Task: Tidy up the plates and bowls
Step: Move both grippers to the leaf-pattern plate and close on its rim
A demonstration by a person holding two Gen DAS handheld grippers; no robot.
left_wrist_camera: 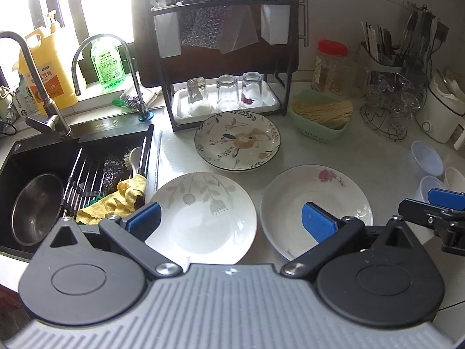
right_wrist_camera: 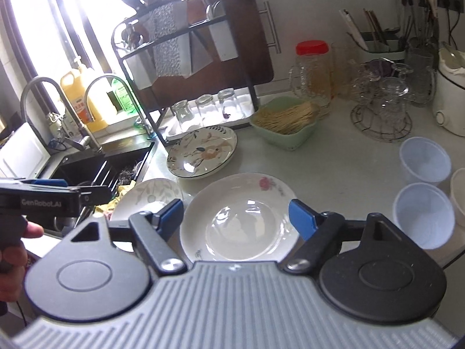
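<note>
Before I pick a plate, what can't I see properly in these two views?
- Rose plate: near rim behind the left gripper, left view; behind the right gripper, right view.
- Leaf plate: mostly covered by gripper bodies, right view.
- Beige bowl: cut off by the right edge.

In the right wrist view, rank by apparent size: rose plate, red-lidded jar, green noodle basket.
1. Rose plate, clearly largest, though nearest the camera.
2. Green noodle basket and red-lidded jar look about alike; not ranking them.
</note>
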